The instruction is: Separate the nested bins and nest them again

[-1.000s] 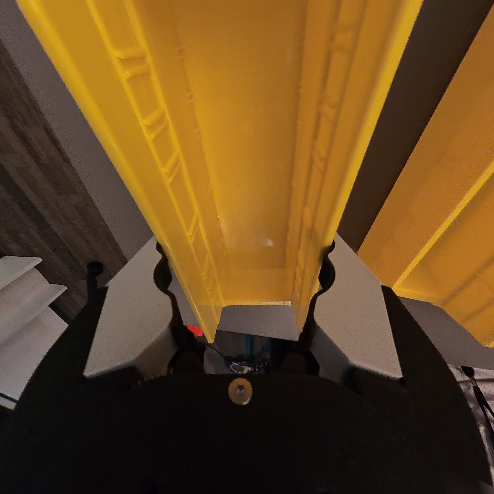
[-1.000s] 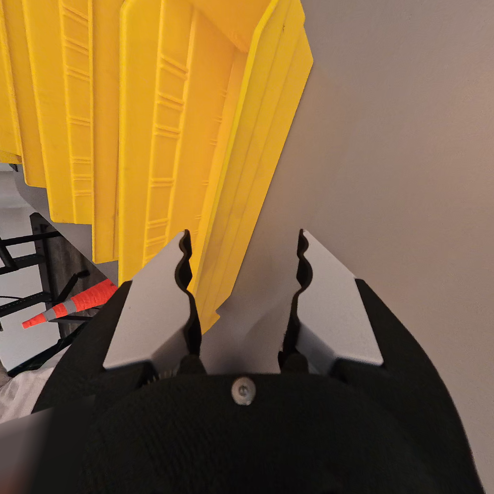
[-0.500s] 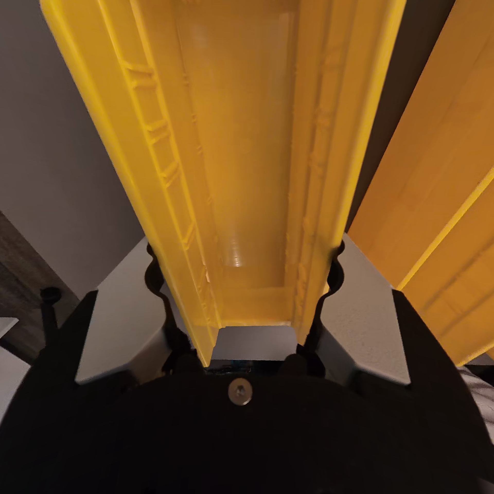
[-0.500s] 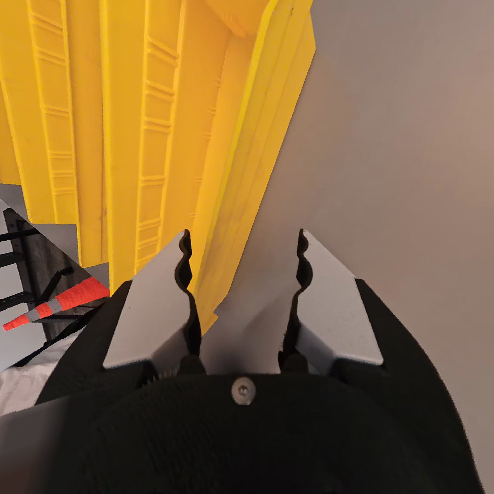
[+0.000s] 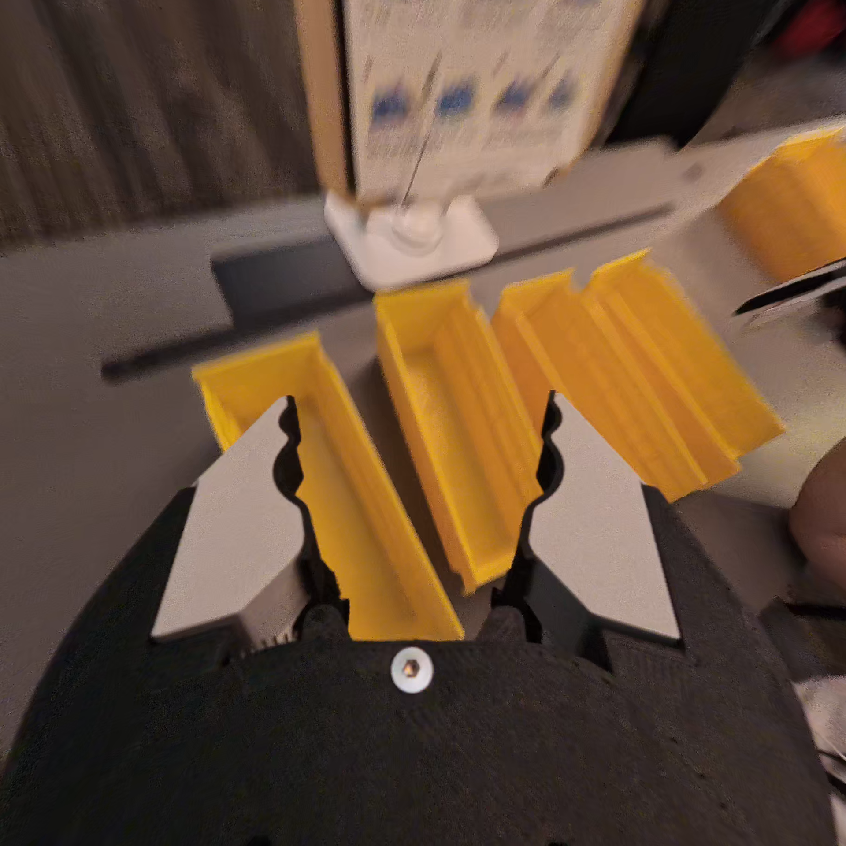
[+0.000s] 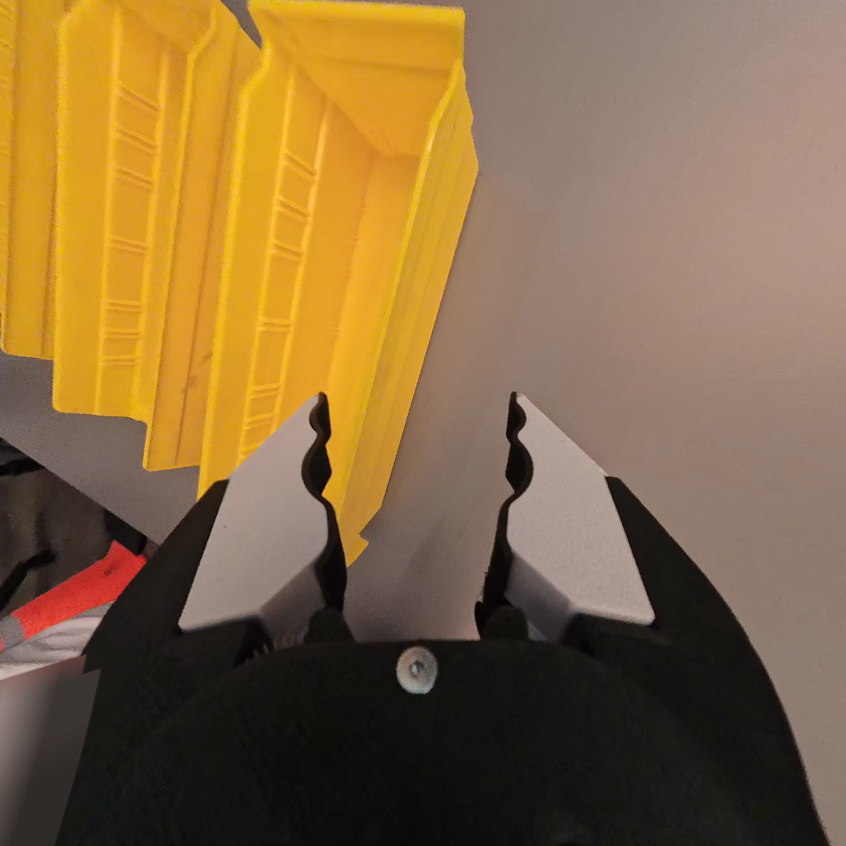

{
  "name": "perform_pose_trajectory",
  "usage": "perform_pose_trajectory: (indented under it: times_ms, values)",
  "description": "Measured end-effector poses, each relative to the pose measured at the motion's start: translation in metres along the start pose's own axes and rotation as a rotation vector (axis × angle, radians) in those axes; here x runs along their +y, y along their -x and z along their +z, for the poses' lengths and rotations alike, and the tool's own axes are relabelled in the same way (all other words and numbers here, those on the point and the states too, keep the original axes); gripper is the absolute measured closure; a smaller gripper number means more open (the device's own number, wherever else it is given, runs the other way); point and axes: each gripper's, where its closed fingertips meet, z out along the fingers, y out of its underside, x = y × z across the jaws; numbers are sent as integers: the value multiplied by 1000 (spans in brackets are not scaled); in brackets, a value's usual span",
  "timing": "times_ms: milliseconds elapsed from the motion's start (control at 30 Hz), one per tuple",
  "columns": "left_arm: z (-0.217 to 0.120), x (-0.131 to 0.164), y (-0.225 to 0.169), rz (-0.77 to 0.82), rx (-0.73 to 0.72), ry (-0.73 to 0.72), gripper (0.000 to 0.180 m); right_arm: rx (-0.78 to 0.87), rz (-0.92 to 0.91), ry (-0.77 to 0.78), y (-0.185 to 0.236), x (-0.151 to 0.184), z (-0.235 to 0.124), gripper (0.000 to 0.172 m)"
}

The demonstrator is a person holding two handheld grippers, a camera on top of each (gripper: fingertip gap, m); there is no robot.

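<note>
Presently: yellow bins [image 5: 458, 425], separated, laid side by side on the bench [image 5: 91, 458] for re-nesting.
Left claw [image 5: 419, 403] spread above two bins, pinching nothing; right claw [image 6: 416, 403] spread, bare, beside the right-hand bin [image 6: 348, 229].

Several long, narrow yellow bins lie apart on the grey desk [image 5: 91, 458], each with its open side up. In the left wrist view, the left bin [image 5: 361, 503] sits beside the middle bin [image 5: 448, 439], with a strip of desk between them. The right bin [image 5: 641, 380] lies close to the middle one, turned at a slant, and another yellow bin [image 5: 796, 206] sits farther back. The picture is blurry. In the right wrist view, the nearest bin [image 6: 348, 238] shows little ribs along its inner wall.
</note>
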Motion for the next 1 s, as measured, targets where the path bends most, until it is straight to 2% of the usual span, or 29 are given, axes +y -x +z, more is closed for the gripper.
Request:
perform_pose_trajectory:
  times_ms: [133,200,267,300,367,433,533,567,600,667,733,833,933,1000]
  values:
    - [-64,-41,-50,184,79,-468,92,78,-53,-123,19,-9,-21,96]
    - [-99,-46,-63,234,99,-697,95,82,-135,-208,48,-16,-27,97]
    - [-135,-45,-73,285,143,-924,116,29,-250,-310,94,-24,-32,99]
    - [-150,-42,-75,301,176,-993,129,-20,-333,-379,122,-28,-35,101]
    - [-167,-40,-74,284,250,-1045,132,-76,-450,-519,167,-35,-44,102]
    - [-174,-38,-74,283,337,-1043,146,-57,-485,-578,190,-38,-50,102]
    - [-169,-37,-67,278,381,-1021,143,-66,-556,-625,222,-38,-59,110]
    - [-163,-37,-63,282,368,-1010,146,-55,-558,-620,226,-38,-60,111]
    - [-155,-39,-58,285,353,-983,141,-40,-554,-609,230,-37,-62,111]
    - [-131,-38,-51,273,316,-863,128,2,-549,-603,234,-35,-67,111]
    - [-97,-29,-39,251,237,-684,107,37,-549,-607,238,-32,-74,111]
    - [-56,-6,-24,249,129,-434,106,61,-541,-624,243,-26,-81,111]
    - [-42,1,-3,194,11,-355,107,58,-516,-628,242,-20,-83,111]
    - [-34,12,4,158,-15,-279,99,56,-496,-624,240,-17,-83,111]
